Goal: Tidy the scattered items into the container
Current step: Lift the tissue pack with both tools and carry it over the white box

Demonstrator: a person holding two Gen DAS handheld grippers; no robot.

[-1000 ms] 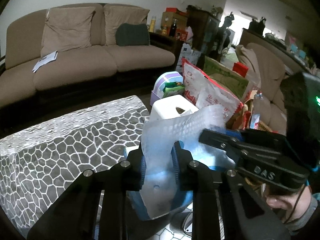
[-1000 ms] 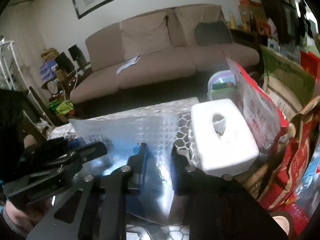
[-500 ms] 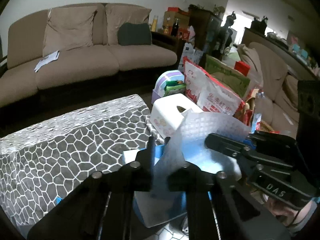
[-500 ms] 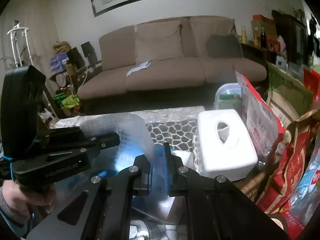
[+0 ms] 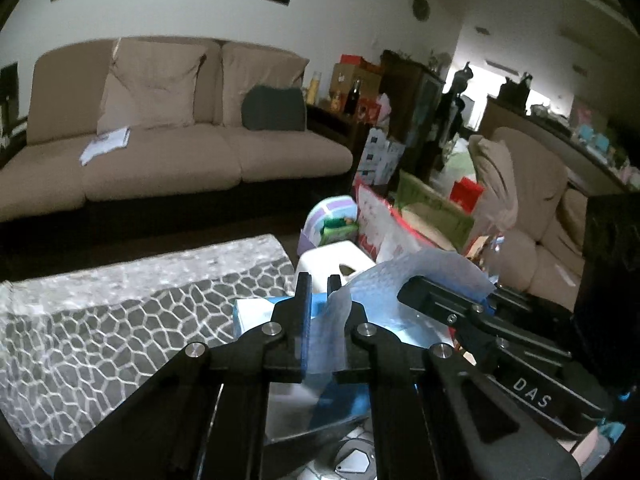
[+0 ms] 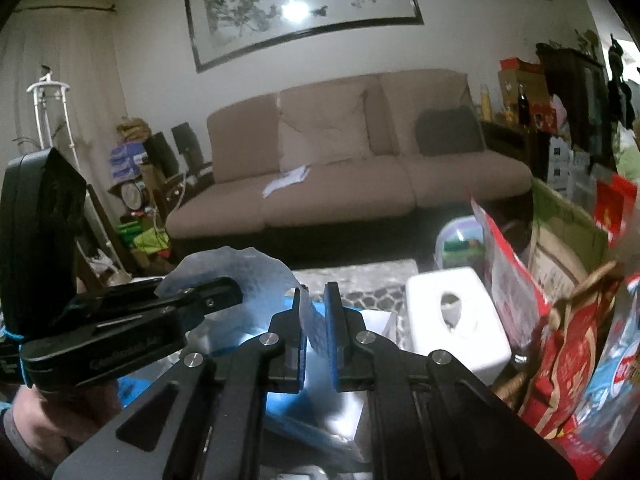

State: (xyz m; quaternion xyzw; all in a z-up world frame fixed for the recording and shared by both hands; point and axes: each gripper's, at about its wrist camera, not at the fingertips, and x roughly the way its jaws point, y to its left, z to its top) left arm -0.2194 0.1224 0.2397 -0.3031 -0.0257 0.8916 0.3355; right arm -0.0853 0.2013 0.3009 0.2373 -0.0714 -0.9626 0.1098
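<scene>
Both grippers now clamp the same bubble wrap (image 5: pixel 420 276), one on each end. Left gripper (image 5: pixel 318 292) has its jaws pressed together on the wrap's near edge; a second ago those jaws stood apart around it. Right gripper (image 6: pixel 316 300) is likewise pinched on the sheet, where earlier its jaws were wider. Wrap now arches up between the two grippers, off the surface (image 5: pixel 120 312); a second ago it hung lower and flatter against the blue box (image 5: pixel 256 312). Both views have tilted up since then: the sofa (image 5: pixel 180 152) sits lower in frame and the framed painting (image 6: pixel 304 12) shows in full. Tissue box (image 6: pixel 452 320) sits just right of the wrap, same place as before, with red snack bags (image 6: pixel 568 360) beyond it. In the right view the left gripper (image 6: pixel 224 298) comes in from the left of the wrap, a hand (image 6: pixel 52 420) under it. The container cannot be picked out.
</scene>
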